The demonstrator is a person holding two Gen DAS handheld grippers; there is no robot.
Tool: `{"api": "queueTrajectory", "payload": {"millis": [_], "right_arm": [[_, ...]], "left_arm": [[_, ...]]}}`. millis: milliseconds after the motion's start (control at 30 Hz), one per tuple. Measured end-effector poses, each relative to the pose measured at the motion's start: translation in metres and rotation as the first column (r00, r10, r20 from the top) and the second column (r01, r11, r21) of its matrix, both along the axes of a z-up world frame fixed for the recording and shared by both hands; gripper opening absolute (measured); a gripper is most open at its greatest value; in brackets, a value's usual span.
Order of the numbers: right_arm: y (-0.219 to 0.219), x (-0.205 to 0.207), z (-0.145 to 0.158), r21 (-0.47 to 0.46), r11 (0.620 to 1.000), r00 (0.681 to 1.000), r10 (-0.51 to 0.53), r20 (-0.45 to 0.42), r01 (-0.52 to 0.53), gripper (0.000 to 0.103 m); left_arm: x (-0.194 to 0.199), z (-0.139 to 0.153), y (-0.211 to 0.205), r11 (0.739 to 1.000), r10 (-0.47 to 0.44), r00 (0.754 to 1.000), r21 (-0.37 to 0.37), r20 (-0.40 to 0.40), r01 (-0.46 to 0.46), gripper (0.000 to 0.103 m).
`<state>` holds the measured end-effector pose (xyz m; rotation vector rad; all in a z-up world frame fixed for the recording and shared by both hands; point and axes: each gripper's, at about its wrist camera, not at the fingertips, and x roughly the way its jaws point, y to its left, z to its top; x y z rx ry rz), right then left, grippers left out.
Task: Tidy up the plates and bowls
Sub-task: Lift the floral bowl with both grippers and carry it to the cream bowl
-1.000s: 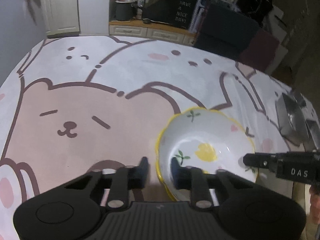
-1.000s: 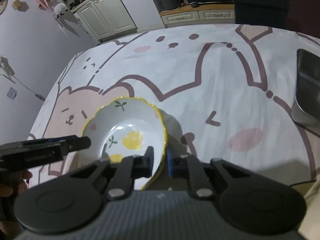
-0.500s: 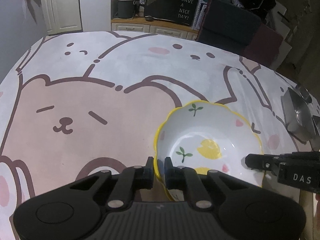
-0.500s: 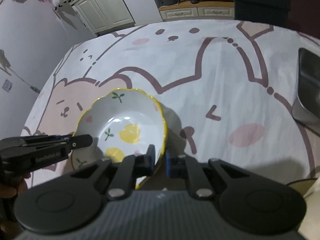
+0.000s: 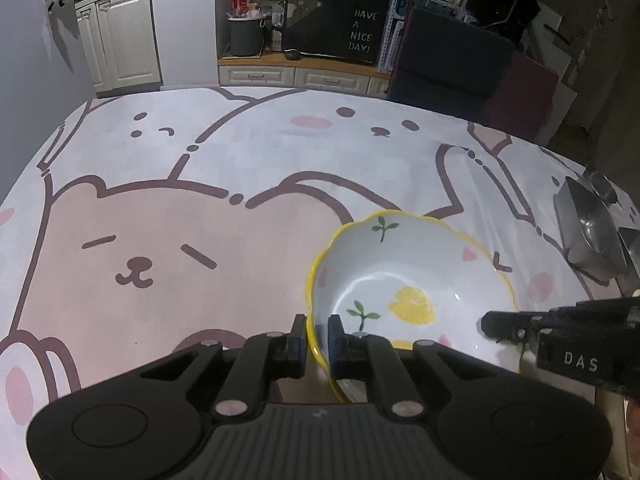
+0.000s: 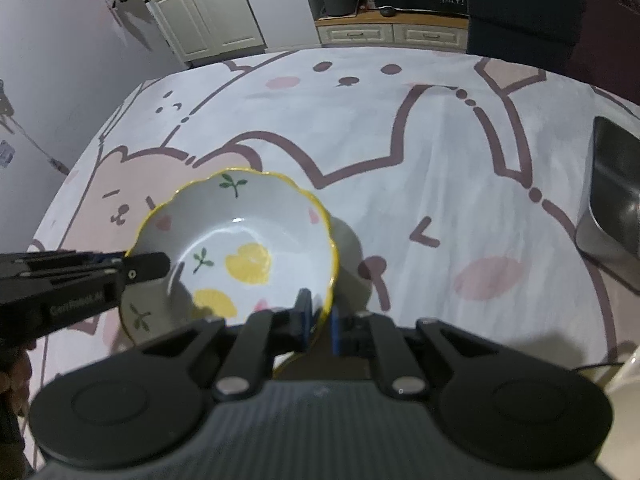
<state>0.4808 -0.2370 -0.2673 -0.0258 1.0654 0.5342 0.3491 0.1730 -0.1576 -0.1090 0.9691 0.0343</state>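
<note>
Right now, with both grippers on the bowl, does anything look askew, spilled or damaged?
Nothing stands out. The bowl looks whole and empty, the left gripper and right gripper each pinching its rim on opposite sides.

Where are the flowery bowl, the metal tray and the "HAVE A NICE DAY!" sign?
flowery bowl (image 5: 404, 276): left wrist view, on its white inner wall.
metal tray (image 6: 612, 200): right wrist view, on its shiny inner side.
"HAVE A NICE DAY!" sign (image 5: 362, 32): left wrist view, on the lettering.
</note>
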Motion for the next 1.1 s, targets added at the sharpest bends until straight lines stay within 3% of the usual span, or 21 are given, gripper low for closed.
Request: {"api": "queueTrajectory", "payload": {"millis": [433, 1100], "right_arm": [[-0.008, -0.003, 0.016, 0.016, 1.0, 0.999, -0.004, 0.038, 0.003, 0.011], [-0.043, -0.041, 0.057, 0.041, 0.999, 0.995, -0.016, 0.101, 0.012, 0.011]], "left_arm": [[-0.01, 0.015, -0.005, 1.0, -0.009, 1.0, 0.006, 0.021, 0.009, 0.011], [-0.05, 0.066, -0.038, 0.999, -0.045, 0.994, 0.031, 0.101, 0.042, 0.011]]}}
